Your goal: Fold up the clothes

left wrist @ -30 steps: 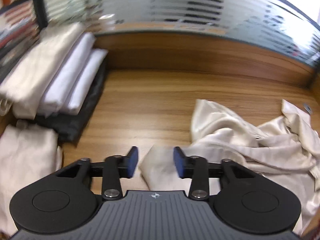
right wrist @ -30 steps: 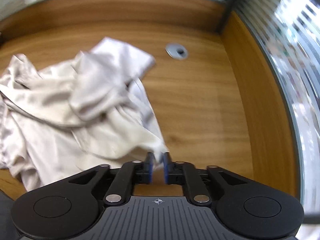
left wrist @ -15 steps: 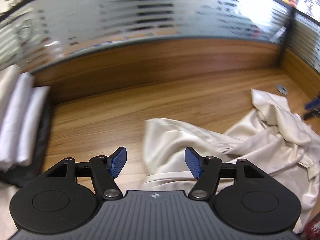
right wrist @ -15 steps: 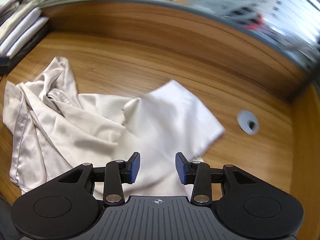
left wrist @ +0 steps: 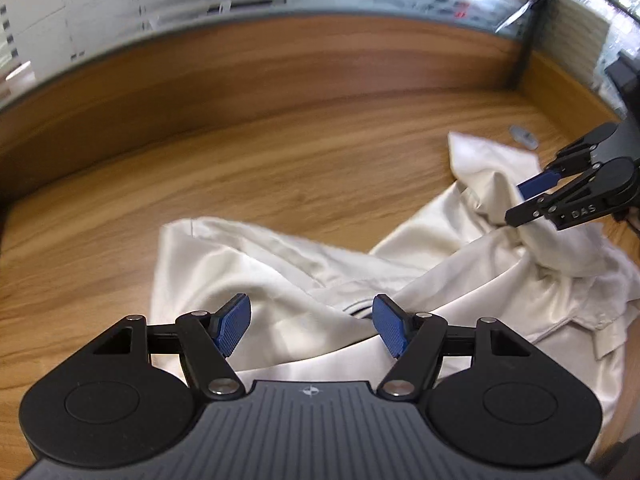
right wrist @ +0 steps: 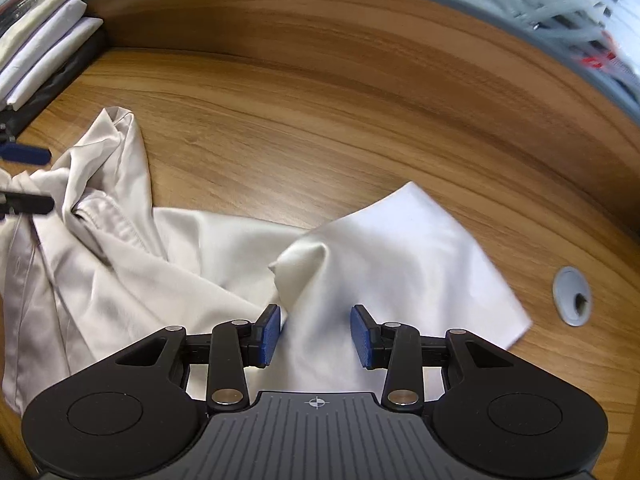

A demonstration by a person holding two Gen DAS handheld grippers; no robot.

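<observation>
My view, by size: wooden desk (right wrist: 320, 128); cream garment (left wrist: 280, 280), crumpled at its middle. My left gripper (left wrist: 312, 326) hangs above it, jaws opening, nothing pinched. My right gripper (right wrist: 316, 336), jaws closing, straddles a raised fold without pinching it.

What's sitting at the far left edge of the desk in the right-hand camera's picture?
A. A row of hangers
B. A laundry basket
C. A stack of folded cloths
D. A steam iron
C: a stack of folded cloths, white and cream, lies at the far left of the wooden desk, apart from the crumpled cream garment.
</observation>
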